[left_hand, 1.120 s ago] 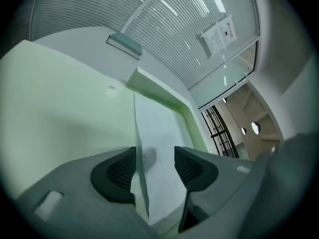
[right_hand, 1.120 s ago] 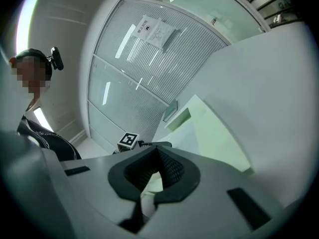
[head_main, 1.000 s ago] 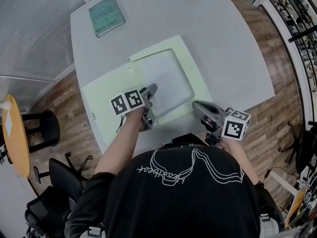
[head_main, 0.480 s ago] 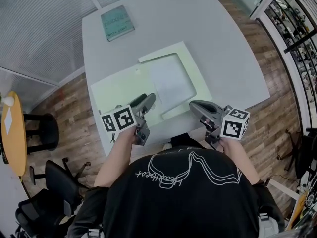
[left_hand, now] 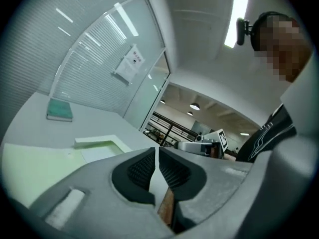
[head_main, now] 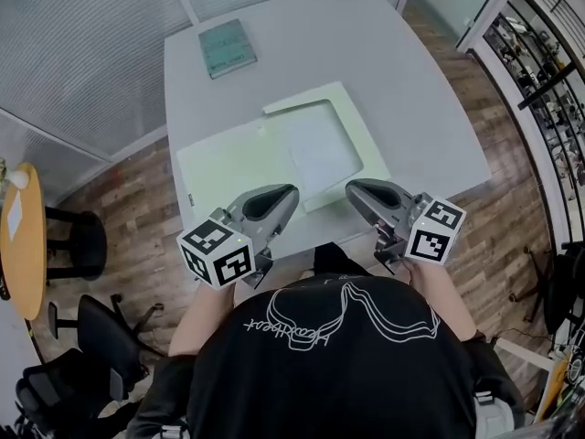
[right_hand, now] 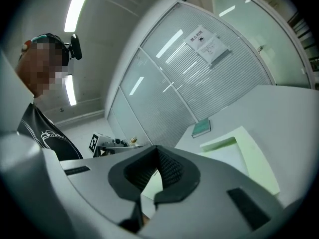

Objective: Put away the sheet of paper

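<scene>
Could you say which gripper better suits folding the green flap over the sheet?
Probably the left gripper: its fingers, which just closed empty, hover by the flap's near edge; the right gripper faces the sheet.

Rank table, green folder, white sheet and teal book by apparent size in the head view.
1. table
2. green folder
3. white sheet
4. teal book, farthest from the camera, so shrunk somewhat

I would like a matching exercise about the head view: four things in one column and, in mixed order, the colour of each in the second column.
Things:
1. book
2. folder
3. sheet of paper
4. round table

Colours:
a. white
b. orange
c. teal
d. pale green

Pairs: 1-c, 2-d, 3-a, 4-b
</scene>
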`<state>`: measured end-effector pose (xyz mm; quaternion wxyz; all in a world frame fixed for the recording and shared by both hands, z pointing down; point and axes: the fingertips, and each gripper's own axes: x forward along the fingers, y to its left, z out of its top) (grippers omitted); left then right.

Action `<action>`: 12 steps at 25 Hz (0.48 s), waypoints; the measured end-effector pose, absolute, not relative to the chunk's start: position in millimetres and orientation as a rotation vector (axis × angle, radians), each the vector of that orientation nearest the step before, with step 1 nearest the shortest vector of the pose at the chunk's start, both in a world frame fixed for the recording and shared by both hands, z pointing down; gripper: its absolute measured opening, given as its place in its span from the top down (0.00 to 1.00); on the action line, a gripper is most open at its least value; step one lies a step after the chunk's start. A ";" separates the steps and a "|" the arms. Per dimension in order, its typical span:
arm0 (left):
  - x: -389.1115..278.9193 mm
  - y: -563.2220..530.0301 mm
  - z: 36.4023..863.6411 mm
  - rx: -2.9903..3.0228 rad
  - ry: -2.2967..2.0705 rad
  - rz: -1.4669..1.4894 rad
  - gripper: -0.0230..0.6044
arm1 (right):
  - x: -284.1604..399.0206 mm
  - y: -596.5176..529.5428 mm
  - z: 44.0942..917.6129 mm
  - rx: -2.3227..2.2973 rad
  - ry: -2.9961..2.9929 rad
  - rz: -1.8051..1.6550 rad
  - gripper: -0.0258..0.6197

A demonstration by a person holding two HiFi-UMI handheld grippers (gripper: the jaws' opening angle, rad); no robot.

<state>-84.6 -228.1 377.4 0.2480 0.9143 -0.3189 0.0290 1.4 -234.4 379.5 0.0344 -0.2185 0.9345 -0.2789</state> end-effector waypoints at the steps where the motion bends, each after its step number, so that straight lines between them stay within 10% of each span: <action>1: -83.2 -221.8 371.9 2.518 -0.859 0.084 0.92 | 0.0 -232.0 376.3 -0.676 2.879 -0.834 0.95; 12: -88.5 -192.4 356.3 2.569 -0.891 0.081 0.94 | -9.3 -205.3 361.1 -0.625 2.878 -0.753 0.95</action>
